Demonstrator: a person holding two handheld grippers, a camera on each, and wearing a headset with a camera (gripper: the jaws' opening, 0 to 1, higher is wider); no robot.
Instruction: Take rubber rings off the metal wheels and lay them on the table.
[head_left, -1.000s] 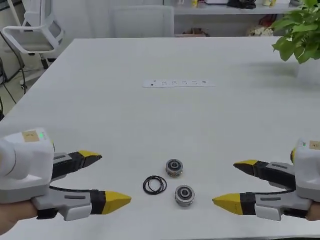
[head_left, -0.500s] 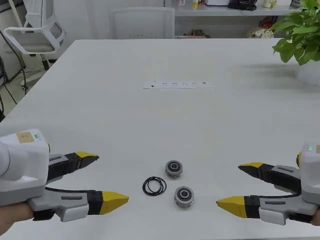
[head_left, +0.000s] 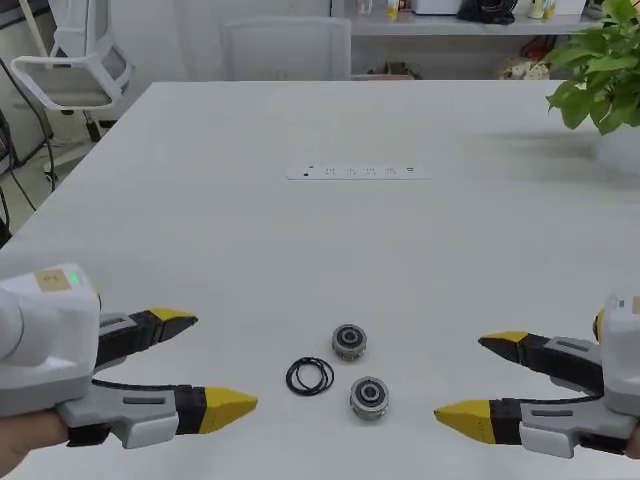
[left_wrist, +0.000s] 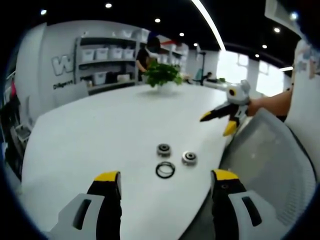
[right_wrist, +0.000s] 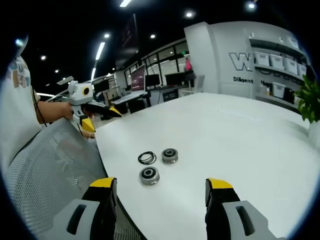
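Note:
Two small metal wheels lie flat on the white table (head_left: 320, 250): one (head_left: 349, 341) farther off, one (head_left: 369, 396) nearer the front edge. Black rubber rings (head_left: 310, 377) rest in a loose pile just left of them. In the left gripper view the wheels (left_wrist: 163, 149) (left_wrist: 189, 157) sit beyond the rings (left_wrist: 165, 170). In the right gripper view the rings (right_wrist: 147, 158) lie beside the wheels (right_wrist: 170, 155) (right_wrist: 149, 175). My left gripper (head_left: 215, 362) hovers open at the front left, empty. My right gripper (head_left: 478, 378) hovers open at the front right, empty.
A white power strip (head_left: 358, 173) lies mid-table. A potted green plant (head_left: 600, 75) stands at the far right. A chair (head_left: 75, 75) stands off the table's far left corner and another (head_left: 285, 45) behind the far edge. A person stands by shelves (left_wrist: 147, 52) in the left gripper view.
Both grippers have drawn back slightly toward the front edge and stay open. The wheels and rings have not moved; the head view has shifted a little.

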